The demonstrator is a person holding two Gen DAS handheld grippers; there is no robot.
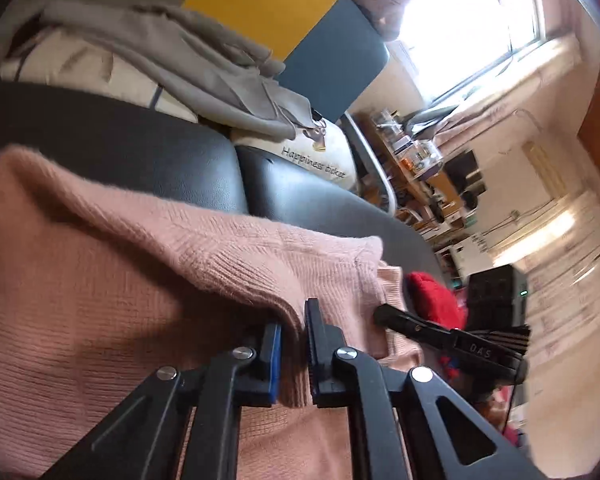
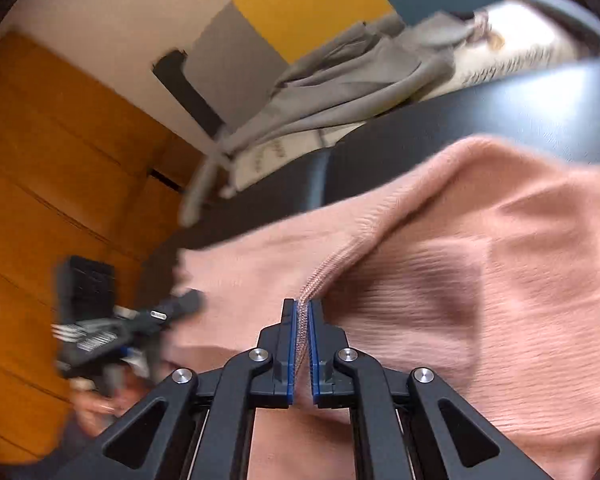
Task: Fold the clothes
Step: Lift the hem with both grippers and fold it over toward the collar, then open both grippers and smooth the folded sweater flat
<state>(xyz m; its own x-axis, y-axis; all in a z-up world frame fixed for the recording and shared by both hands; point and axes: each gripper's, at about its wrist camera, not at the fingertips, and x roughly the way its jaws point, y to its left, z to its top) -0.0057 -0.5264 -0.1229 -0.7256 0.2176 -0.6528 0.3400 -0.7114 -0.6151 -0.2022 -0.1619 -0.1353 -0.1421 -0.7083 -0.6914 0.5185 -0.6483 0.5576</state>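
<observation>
Both grippers pinch the pink sweater (image 1: 120, 264) lying on the black seat (image 1: 148, 160): left gripper (image 1: 294, 344), right gripper (image 2: 302, 344). Only the left view shows a red cloth (image 1: 432, 296).

— What sort of place is this?
— A lived-in home, by the look of it: a black leather sofa (image 1: 172, 160), a cream cushion printed with the words "Happiness ticket" (image 1: 320, 160) and a crumpled grey garment (image 1: 204, 64) thrown over the cushions.
— Anything beyond the sofa?
— A bright sunlit window (image 1: 472, 20), a cluttered shelf of jars and boxes (image 1: 416, 160), and orange-brown wooden panelling (image 2: 60, 152) beside a wall of yellow, grey and blue blocks (image 2: 312, 12).
</observation>
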